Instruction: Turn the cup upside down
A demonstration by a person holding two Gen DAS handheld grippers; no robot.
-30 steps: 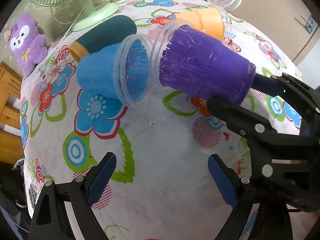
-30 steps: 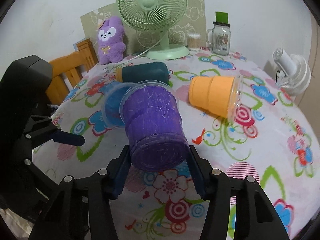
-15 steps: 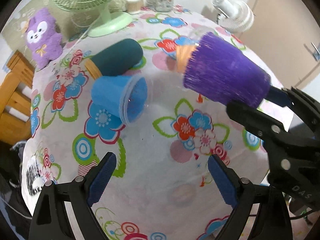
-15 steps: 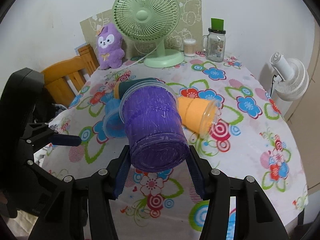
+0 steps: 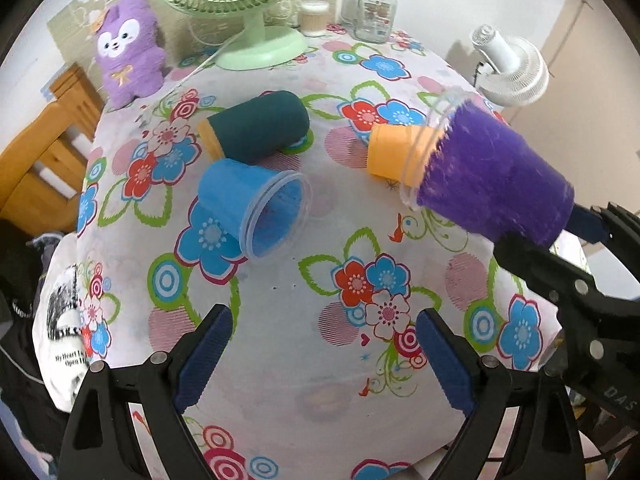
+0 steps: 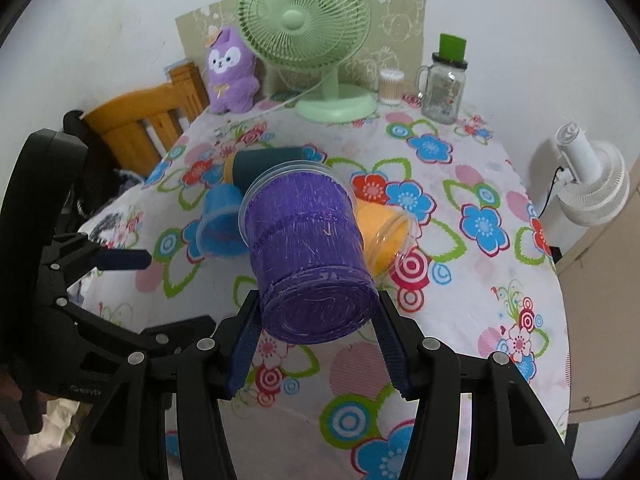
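Floral cloth covers the round counter (image 6: 500,184) where you work, a pale wall behind it. Your right claw (image 6: 318,332) is clenched on the base of the purple cup (image 6: 304,240), its blue pads (image 6: 390,344) pressed to either side; the cup is held in the air above the counter, lying roughly level with its clear rim pointing away from you toward the fan. From the left wrist view the same purple cup (image 5: 492,176) hangs at the right with the right claw (image 5: 568,236) behind it, rim tilted up and to the left. Your left claw (image 5: 324,356) is released, its two blue pads (image 5: 204,352) spread wide with nothing between them, hovering over bare cloth near the counter's near edge.

Below and beyond the held cup, three more cups lie on their sides: an orange cup (image 6: 384,232) just to its right, a blue cup (image 6: 220,224) to its left with its mouth toward you, and a dark teal cup (image 6: 264,162) behind, touching the blue one in the left wrist view. Farther back stand a green fan (image 6: 304,20), a purple plush toy (image 6: 230,72), a small jar of cotton swabs (image 6: 390,86) and a glass mug with a green lid (image 6: 442,84). A white fan (image 6: 592,188) sits off the counter's right edge, and a wooden chair (image 6: 140,128) off its left.
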